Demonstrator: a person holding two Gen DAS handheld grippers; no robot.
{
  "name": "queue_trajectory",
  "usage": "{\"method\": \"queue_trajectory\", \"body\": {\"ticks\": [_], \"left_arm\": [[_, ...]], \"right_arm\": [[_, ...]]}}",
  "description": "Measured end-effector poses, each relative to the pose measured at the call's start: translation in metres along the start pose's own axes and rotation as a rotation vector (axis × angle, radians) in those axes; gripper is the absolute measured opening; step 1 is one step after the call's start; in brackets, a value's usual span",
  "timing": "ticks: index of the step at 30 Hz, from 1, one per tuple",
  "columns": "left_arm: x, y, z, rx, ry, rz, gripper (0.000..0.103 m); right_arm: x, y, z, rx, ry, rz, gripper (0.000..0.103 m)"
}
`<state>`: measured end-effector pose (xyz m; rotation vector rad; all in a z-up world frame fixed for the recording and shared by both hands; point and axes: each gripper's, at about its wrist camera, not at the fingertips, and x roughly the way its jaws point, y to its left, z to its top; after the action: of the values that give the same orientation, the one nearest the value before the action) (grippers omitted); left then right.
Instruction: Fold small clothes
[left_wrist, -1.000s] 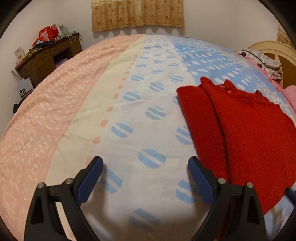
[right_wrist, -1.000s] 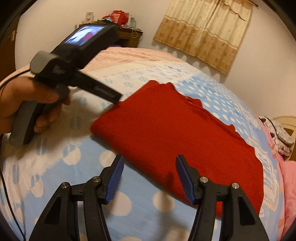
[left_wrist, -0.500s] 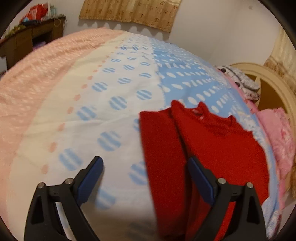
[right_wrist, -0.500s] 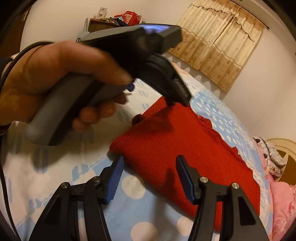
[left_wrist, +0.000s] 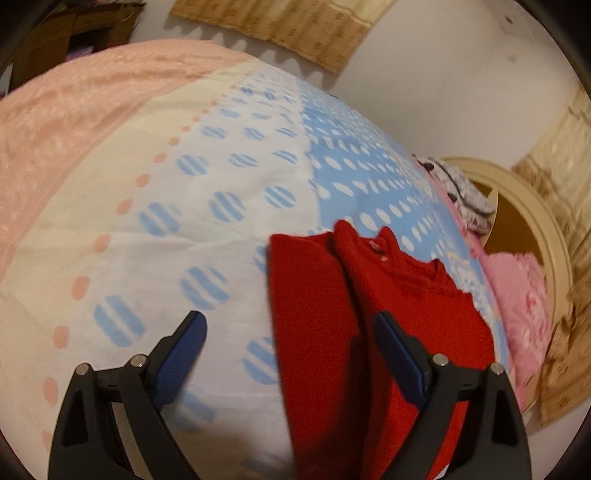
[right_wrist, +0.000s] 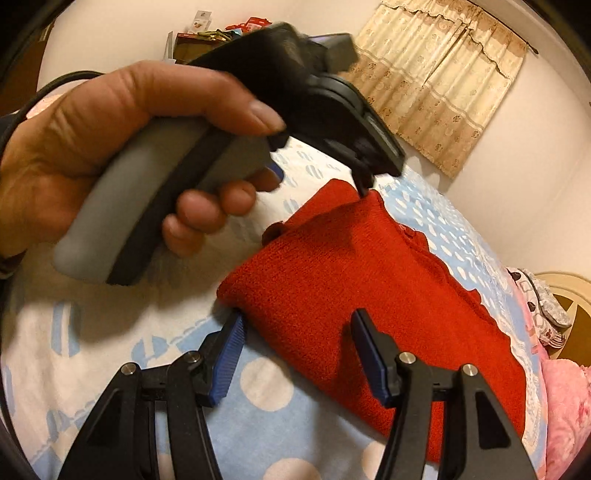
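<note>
Folding a red sweater on a bed, both grippers open.

Largest first: the bed carries a quilt cover in pink, cream and blue bands with dots and striped circles. The red sweater lies flat on the blue-and-white part, folded lengthwise, its neckline toward the rounded headboard. A pink pillow lies near the headboard. The left gripper, held in the person's left hand, hangs over the sweater's far edge with jaws spread and empty; whether it touches the cloth cannot be told. The right gripper straddles the sweater's near folded corner, jaws apart, clasping nothing.
</note>
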<state>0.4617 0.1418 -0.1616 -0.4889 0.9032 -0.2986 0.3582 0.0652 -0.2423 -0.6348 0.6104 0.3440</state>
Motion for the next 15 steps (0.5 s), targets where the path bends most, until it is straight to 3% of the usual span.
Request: {"method": "queue_trajectory", "body": {"ticks": [6,14,15], "left_arm": [[0.007,-0.009,0.003,0.005,0.019,-0.053,0.093],[0.02,-0.028,0.002,0.093,0.035,0.045,0.093],[0.017,-0.029,0.002,0.091,0.033,0.03,0.093]], "right_arm": [[-0.001,0.004,0.0,-0.011,-0.01,-0.022,0.059],[-0.004,0.011,0.001,-0.017,-0.011,-0.036,0.059],[-0.006,0.014,0.001,-0.02,-0.012,-0.041,0.059]]}}
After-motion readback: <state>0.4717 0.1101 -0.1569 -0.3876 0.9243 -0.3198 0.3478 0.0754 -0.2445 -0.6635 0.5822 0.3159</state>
